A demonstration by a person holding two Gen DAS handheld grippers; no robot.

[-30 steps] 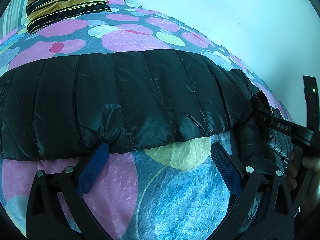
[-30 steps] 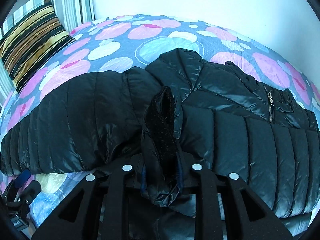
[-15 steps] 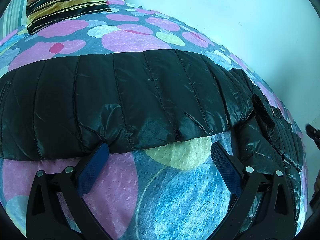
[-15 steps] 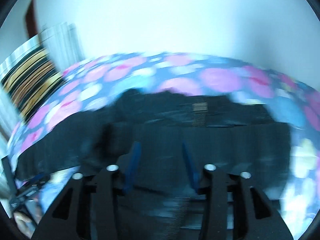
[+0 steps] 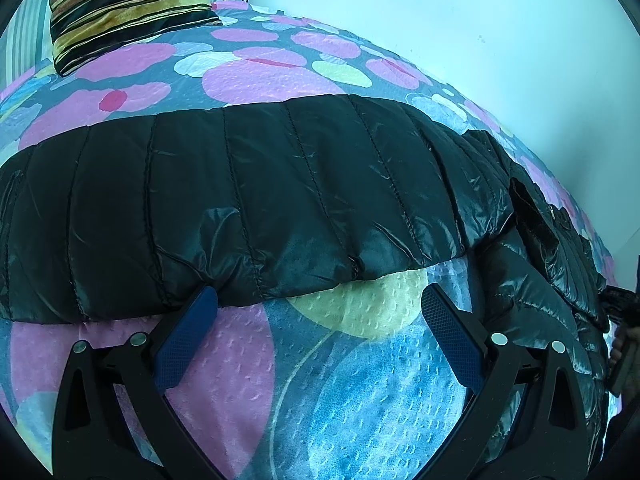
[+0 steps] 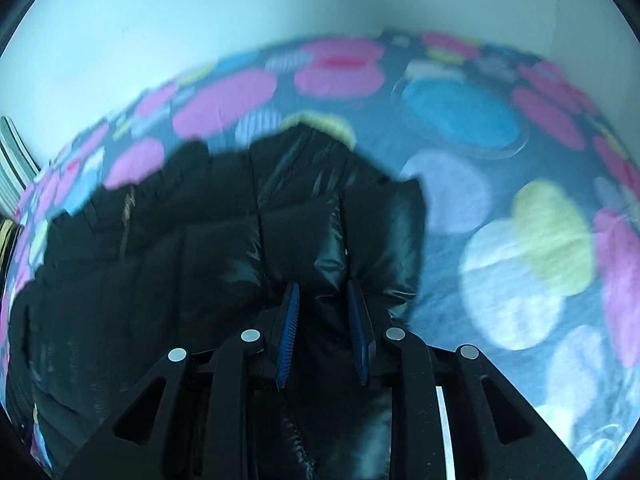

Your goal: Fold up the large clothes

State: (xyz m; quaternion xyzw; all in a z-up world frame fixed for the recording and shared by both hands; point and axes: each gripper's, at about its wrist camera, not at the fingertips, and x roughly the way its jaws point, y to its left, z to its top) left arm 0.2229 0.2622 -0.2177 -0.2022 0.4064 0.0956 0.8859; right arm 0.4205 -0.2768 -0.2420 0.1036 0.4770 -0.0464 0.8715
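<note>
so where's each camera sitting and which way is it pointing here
Left wrist: sits on the left hand-held gripper, low over the bedspread, facing the black puffer jacket, with a striped pillow and the wall beyond; its fingers are spread open with only bedspread between them, and part of a hand shows at the right edge.
Right wrist: sits on the right hand-held gripper, looking along the jacket toward the wall; its fingers pinch a fold of jacket. The view is blurred.
Shared: the jacket, bedspread and wall.

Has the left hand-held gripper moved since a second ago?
No. The left hand-held gripper sits open at the same spot by the black jacket hem, over the same yellow circle.
</note>
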